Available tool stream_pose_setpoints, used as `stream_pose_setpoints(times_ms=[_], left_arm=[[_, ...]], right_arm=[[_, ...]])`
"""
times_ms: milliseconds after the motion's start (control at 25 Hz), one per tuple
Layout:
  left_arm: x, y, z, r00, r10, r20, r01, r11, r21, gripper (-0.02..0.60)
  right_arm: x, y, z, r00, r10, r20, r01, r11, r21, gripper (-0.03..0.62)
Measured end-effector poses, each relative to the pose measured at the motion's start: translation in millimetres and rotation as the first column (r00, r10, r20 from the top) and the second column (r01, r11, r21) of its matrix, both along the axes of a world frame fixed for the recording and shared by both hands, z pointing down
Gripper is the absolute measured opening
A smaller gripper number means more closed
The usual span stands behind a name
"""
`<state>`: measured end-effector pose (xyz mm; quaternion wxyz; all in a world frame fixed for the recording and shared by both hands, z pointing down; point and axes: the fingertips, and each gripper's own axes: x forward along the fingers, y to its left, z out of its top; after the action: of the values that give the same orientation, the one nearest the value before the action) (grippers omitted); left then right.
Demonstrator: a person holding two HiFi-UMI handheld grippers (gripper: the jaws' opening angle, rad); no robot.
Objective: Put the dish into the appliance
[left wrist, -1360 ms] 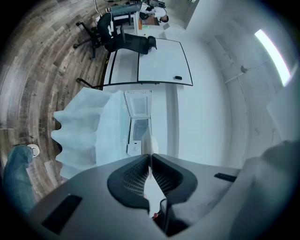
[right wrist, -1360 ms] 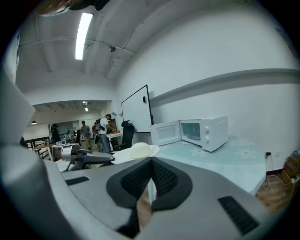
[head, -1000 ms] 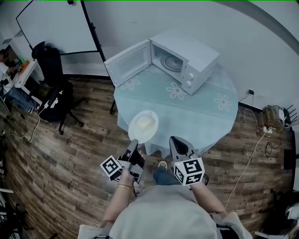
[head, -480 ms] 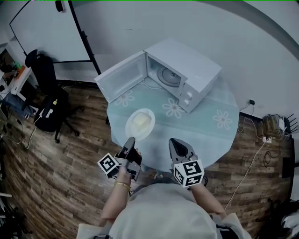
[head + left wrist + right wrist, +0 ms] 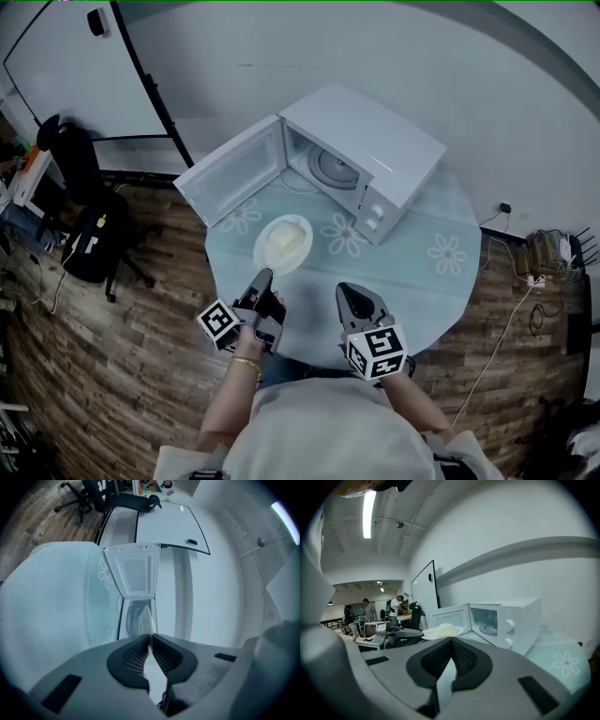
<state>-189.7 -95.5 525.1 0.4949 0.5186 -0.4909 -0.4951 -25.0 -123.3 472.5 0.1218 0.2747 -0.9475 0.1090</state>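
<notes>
white dish (image 5: 261,251) | left claw (image 5: 263,276) opening, rim between | microwave (image 5: 375,131) door open

dish (image 5: 304,230): white plate, pale mound (image 5: 284,243), level, before open door | microwave (image 5: 373,141): white, door swung open

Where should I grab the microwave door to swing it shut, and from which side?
Pinch the microwave door at its free upright edge, coming in from the left. It stands wide open as a thin flat panel, so that edge probably slips between the jaws.
</notes>
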Motion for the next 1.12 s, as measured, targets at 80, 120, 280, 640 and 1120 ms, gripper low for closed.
stream_pose_setpoints(times_ms=[80,120,280,640,1120], left_arm=[[-8.2,-17.6,1.0,1.000,0.020,-0.001,-0.020,1.000,0.001,0.029],[-12.3,-26.6,1.6,0.999,0.032,-0.004,-0.032,0.999,0.003,0.029],[-28.5,-60.3,8.4,0.997,0.078,-0.023,-0.078,0.997,-0.004,0.029],[-59.4,-147.5,27.5,0.980,0.196,-0.027,-0.196,0.980,-0.033,0.032],[-72.8,-239.9,67.8,0.960,0.269,-0.078,-0.276,0.955,-0.107,0.035]], right_arm=[[-6.9,-9.9,2.1,1.000,0.016,-0.001,-0.016,1.000,-0.001,0.005],[-10.3,-15.1,3.2,1.000,0.026,-0.002,-0.026,1.000,-0.002,0.005],[-23.2,-36.2,7.9,0.997,0.075,-0.007,-0.076,0.997,-0.019,0.005],[-51.5,-75.9,20.4,0.985,0.167,-0.046,-0.168,0.985,-0.035,0.005],[-70.0,-110.7,36.8,0.967,0.242,-0.084,-0.247,0.967,-0.064,0.005]])
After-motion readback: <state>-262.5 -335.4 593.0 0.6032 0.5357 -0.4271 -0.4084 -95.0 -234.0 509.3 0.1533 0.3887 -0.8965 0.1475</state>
